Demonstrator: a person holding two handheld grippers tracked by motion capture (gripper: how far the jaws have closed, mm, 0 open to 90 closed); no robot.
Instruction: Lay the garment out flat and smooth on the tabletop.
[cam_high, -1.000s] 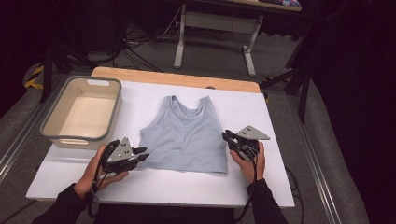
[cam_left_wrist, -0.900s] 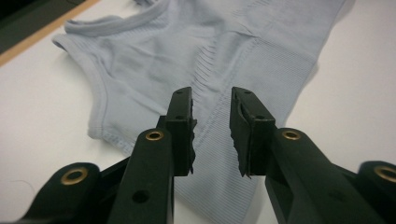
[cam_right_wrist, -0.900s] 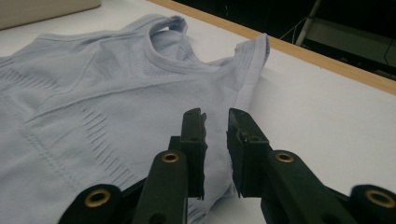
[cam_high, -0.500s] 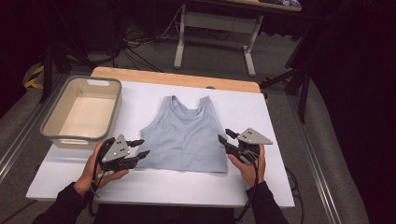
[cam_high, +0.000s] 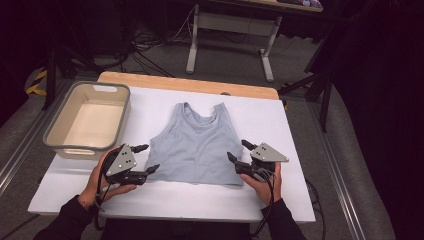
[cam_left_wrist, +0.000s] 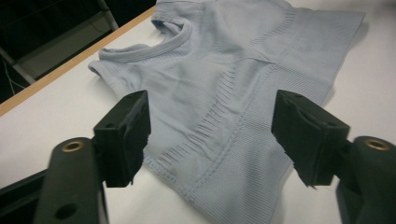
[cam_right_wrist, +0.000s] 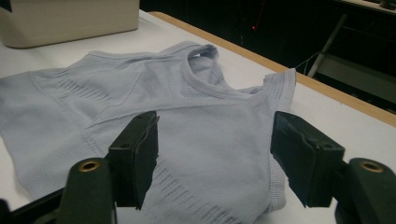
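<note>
A light blue-grey tank top (cam_high: 195, 145) lies flat on the white table top (cam_high: 300, 200), neck toward the far side. My left gripper (cam_high: 151, 158) is at the hem's left corner. Its jaws have just been opening and now stand apart. In the left gripper view the ribbed top (cam_left_wrist: 224, 79) lies under the left gripper (cam_left_wrist: 212, 121), and no pad presses on it. My right gripper (cam_high: 236, 149) is at the hem's right corner and has also just been opening. In the right gripper view the right gripper (cam_right_wrist: 215, 144) straddles the top (cam_right_wrist: 154, 93) without pinching it.
A beige plastic bin (cam_high: 55, 137) stands empty at the table's left, and its wall (cam_right_wrist: 70, 18) shows in the right gripper view. A wooden strip (cam_high: 190, 84) runs along the far edge. Beyond the table are metal desk legs and cables on the floor.
The jaws of both grippers have spread from nearly closed on the hem corners to wide apart, letting go of the fabric. The right hand shifted slightly; the left stayed put.
</note>
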